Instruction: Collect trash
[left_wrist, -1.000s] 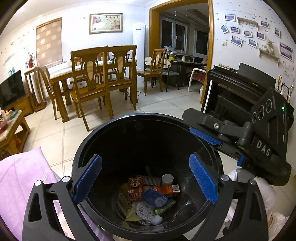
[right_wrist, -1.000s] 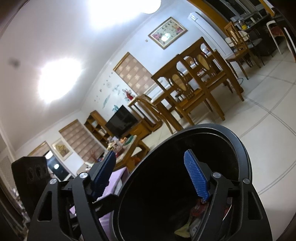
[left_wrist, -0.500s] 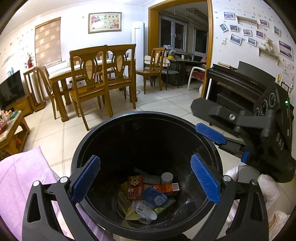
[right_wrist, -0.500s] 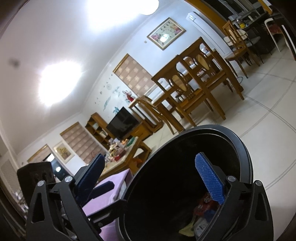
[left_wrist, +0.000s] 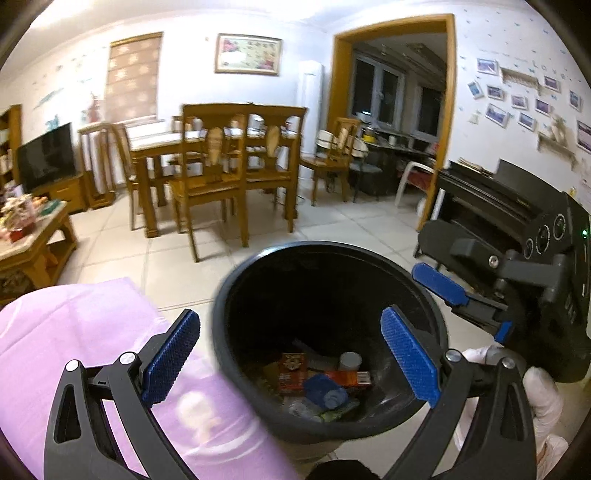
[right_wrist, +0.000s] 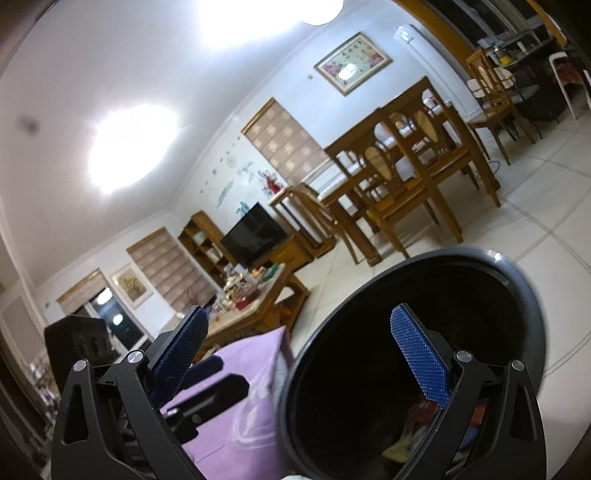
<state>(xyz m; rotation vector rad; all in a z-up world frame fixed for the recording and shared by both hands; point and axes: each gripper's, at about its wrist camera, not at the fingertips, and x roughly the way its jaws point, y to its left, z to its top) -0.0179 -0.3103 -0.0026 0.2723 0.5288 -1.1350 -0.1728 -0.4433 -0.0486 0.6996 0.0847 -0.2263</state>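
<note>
A black round trash bin (left_wrist: 236, 317) stands on the tiled floor with several pieces of trash (left_wrist: 317, 384) at its bottom: a red packet, a blue crumpled piece, a grey cap. My left gripper (left_wrist: 291, 354) is open and empty, above the bin's near rim. My right gripper (right_wrist: 299, 354) is open and empty, over the bin (right_wrist: 524, 317) from the right. It also shows in the left wrist view (left_wrist: 458, 295) at the bin's right edge.
A purple cloth (left_wrist: 74, 332) covers a surface left of the bin. A wooden dining table with chairs (left_wrist: 221, 173) stands behind. A low coffee table (left_wrist: 33, 236) with clutter is at left. A dark piano (left_wrist: 491, 206) is at right.
My left gripper has swung left, so the bin now sits to the right and the purple cloth fills the lower left. My right gripper has drawn back and tilted slightly.
</note>
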